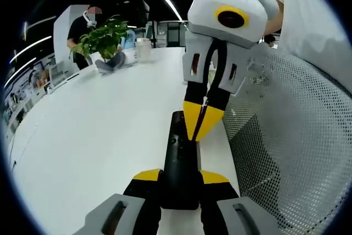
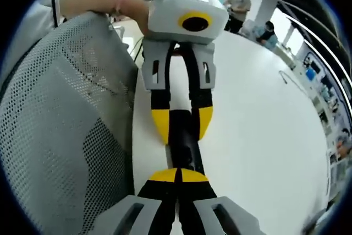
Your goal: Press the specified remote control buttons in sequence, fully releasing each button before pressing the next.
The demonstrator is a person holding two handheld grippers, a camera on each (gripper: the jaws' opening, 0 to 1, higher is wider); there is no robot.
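Remote (image 1: 179, 160) clamped lengthwise in left tongs (image 1: 180, 177), frame bottom.
Right tongs (image 1: 201, 126) pinched together, tips touching remote top, above white worktop (image 1: 99, 130).

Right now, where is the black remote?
In the left gripper view, the remote sits clamped in the left gripper, on the white table beside a mesh chair.

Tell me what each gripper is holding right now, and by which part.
The left gripper clamps the black remote by its near end, jaws on both long sides. The right gripper holds nothing; its closed tips rest on the remote's top.
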